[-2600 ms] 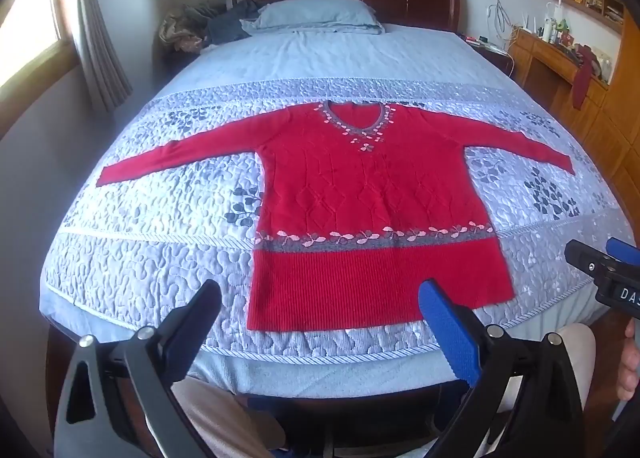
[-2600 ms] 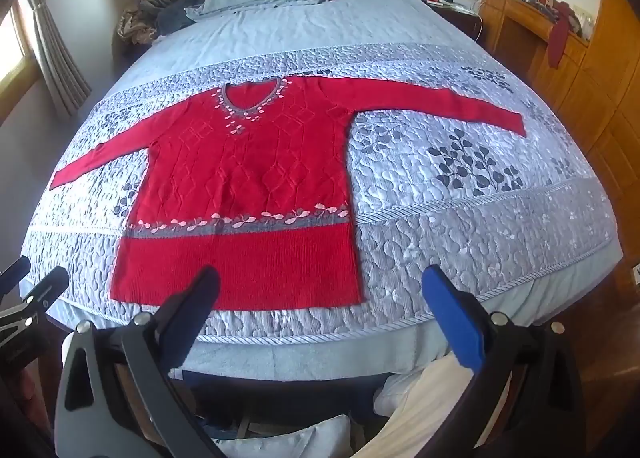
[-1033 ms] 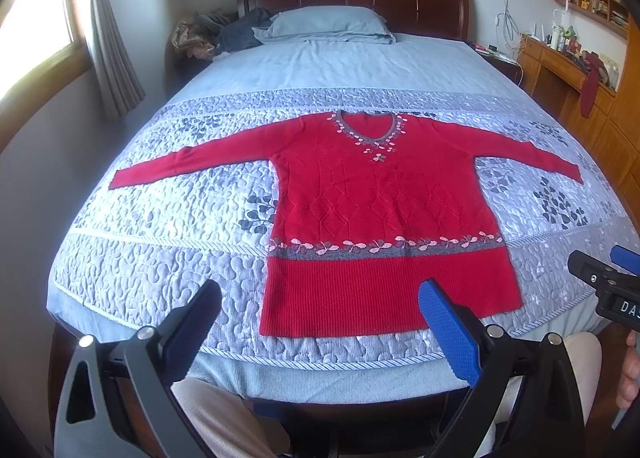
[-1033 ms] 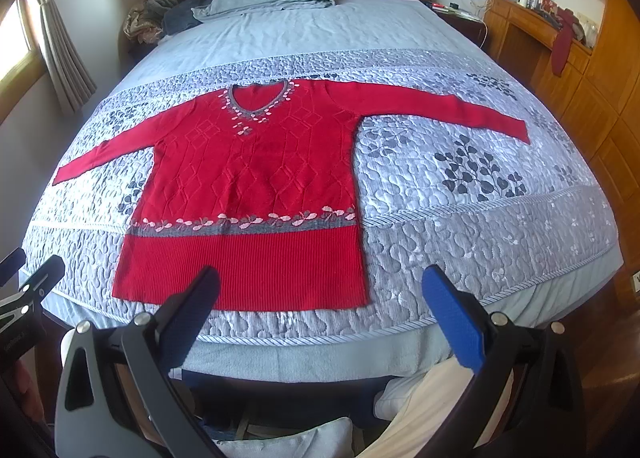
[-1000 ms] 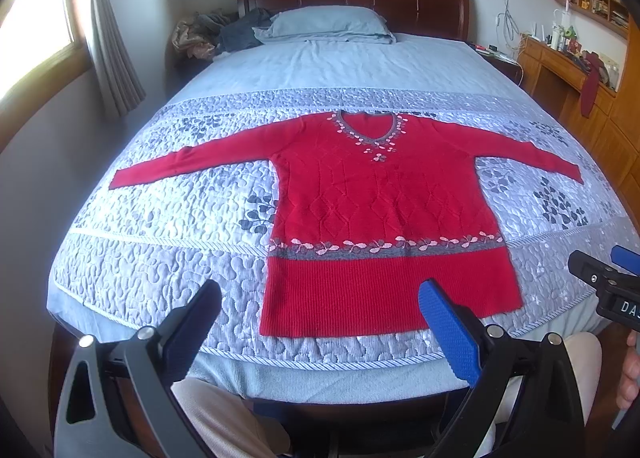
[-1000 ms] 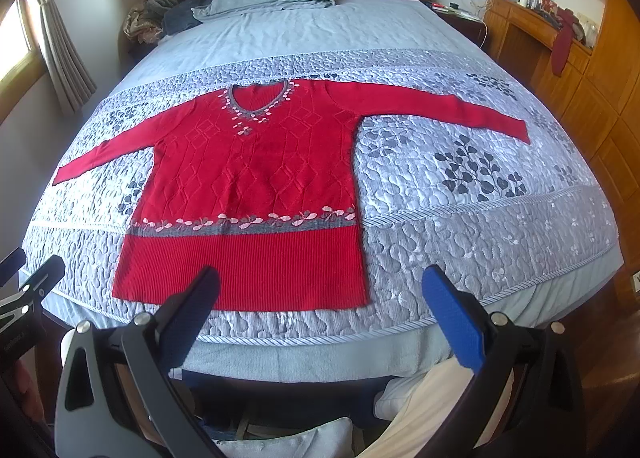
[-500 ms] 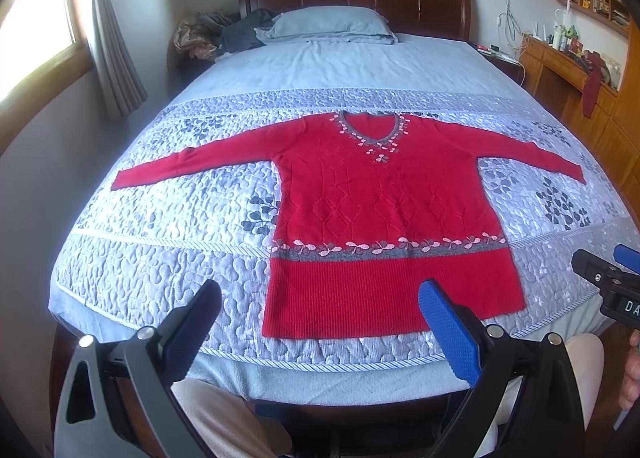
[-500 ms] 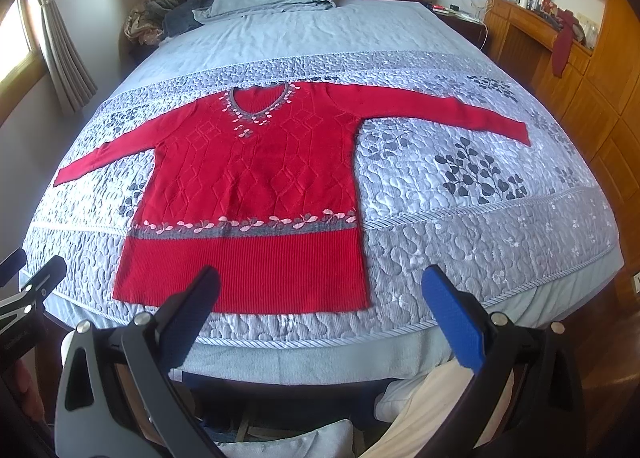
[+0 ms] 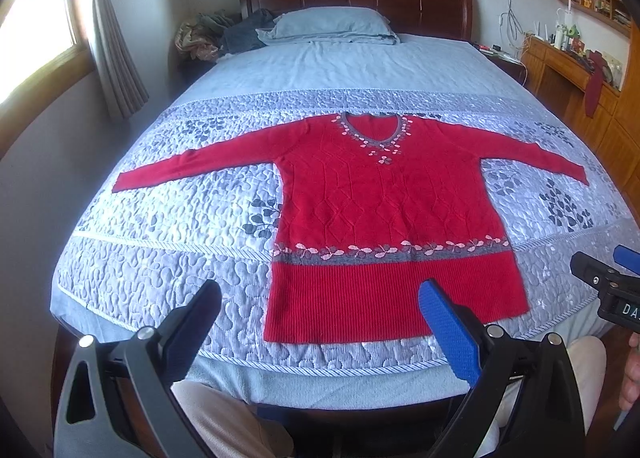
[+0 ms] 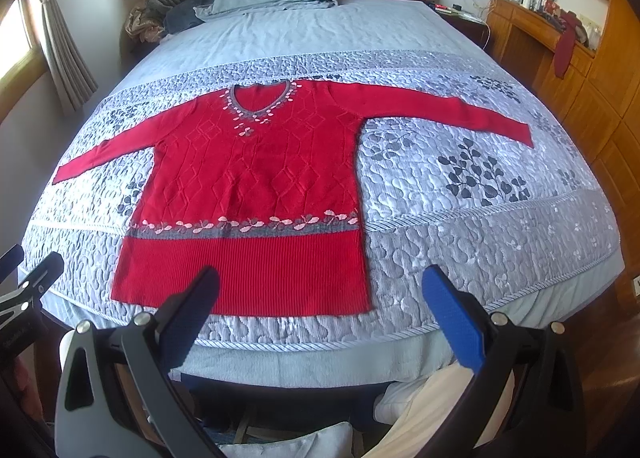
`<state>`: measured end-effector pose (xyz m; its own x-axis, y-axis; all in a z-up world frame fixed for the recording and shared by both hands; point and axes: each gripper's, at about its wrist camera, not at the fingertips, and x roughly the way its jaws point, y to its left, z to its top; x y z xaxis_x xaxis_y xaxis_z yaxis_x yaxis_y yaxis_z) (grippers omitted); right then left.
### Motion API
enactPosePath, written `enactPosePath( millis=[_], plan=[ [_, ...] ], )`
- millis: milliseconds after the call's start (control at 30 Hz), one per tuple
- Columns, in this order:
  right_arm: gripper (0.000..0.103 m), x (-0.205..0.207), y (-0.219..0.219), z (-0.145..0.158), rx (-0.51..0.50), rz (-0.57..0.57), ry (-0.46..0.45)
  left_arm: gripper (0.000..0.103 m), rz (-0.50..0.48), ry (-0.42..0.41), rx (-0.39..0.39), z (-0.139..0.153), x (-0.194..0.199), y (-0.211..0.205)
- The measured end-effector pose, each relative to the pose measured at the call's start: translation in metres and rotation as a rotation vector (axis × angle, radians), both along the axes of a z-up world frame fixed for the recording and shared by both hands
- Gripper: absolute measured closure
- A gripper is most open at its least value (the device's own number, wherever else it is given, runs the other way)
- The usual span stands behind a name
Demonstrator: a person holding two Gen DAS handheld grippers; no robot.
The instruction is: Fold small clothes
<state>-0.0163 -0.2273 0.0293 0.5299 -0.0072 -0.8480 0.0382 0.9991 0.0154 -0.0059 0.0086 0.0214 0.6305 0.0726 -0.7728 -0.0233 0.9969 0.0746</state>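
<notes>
Both views shifted slightly; red sweater (image 9: 384, 217) lies flat, unfolded.

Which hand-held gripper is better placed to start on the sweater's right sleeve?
Right, probably. The right hand-held gripper faces the sweater's right half and outstretched sleeve; the left hand-held gripper sits further left.

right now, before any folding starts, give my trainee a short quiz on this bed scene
1. True or false: the red knitted V-neck sweater lies flat with both sleeves spread out.
2. Multiple choice: the left gripper is A) shut on the hem, B) open, clear of the sweater, C) out of view.
3. Fill in: the sweater rests on the grey-blue quilted ___.

Key:
1. True.
2. B; the right gripper is open too.
3. Bedspread, with the pale blue pillow at the headboard end.
</notes>
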Motion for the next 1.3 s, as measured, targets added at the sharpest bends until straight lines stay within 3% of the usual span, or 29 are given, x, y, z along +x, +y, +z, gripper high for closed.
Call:
enactPosePath(
  millis=[400, 633, 767, 1000, 1133, 1300],
  plan=[
    [0.003, 0.009, -0.001, -0.01, 0.005, 0.005, 0.017, 0.004, 0.003, 0.017, 0.008, -0.006, 0.01, -0.005],
    [0.003, 0.047, -0.033, -0.024, 0.029, 0.008, 0.051, 0.004, 0.014, 0.049, 0.023, -0.021, 0.05, -0.016],
    [0.003, 0.088, -0.092, -0.026, 0.041, -0.053, 0.058, 0.004, 0.021, 0.055, 0.021, -0.026, 0.088, -0.033],
    [0.003, 0.195, -0.27, -0.043, -0.008, -0.277, 0.125, 0.004, 0.029, 0.048, -0.016, -0.039, 0.178, -0.082],
    [0.003, 0.249, -0.376, -0.072, -0.043, -0.4, 0.203, 0.004, 0.028, 0.055, -0.031, -0.052, 0.222, -0.112],
    [0.004, 0.288, -0.467, -0.119, 0.033, -0.5, 0.278, 0.004, 0.005, 0.072, -0.03, -0.073, 0.256, -0.144]
  ],
)
